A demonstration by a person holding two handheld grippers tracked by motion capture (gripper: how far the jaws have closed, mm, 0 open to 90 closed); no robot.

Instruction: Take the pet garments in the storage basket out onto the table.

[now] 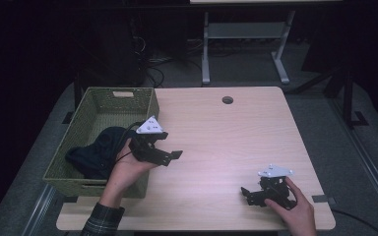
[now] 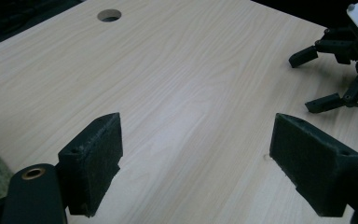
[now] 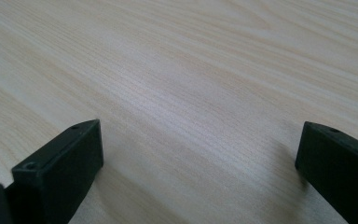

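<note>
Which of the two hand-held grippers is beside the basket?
The left hand-held gripper, held up next to the green woven basket with the dark cloth; the right hand-held gripper sits low near the table's front right corner.

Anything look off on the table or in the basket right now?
Nothing stands out. The dark cloth lies bunched inside the green basket, which sits at the table's left edge. Both the left gripper and right gripper are open, holding nothing.

No text, label, brand, number or sign can be read anywhere.
</note>
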